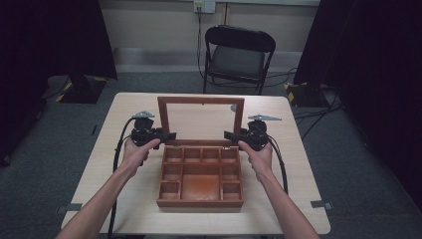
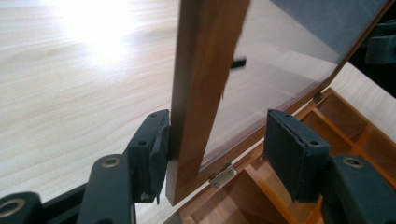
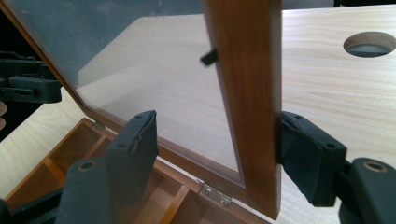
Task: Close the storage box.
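A wooden box point(image 1: 199, 202) with several compartments sits on the table, and its glass-paned lid point(image 1: 201, 100) stands upright at the back. My left gripper point(image 1: 171, 135) straddles the lid's left frame rail point(image 2: 201, 70). One pad point(image 2: 152, 144) rests against the wood while the other pad point(image 2: 292, 149) stands well clear, so the jaws are open. My right gripper point(image 1: 228, 134) straddles the right frame rail point(image 3: 247, 70). Its outer pad point(image 3: 310, 154) touches the wood and its inner pad point(image 3: 135, 140) is apart from the glass, so it is open too. Small brass hinges point(image 2: 222, 175) point(image 3: 215, 193) join lid and box.
The light wooden table point(image 1: 129, 114) has a round hole point(image 3: 371, 44) behind the lid at the right. A black folding chair point(image 1: 239, 55) stands beyond the far edge. Dark curtains and stands flank the room, with cables on the floor.
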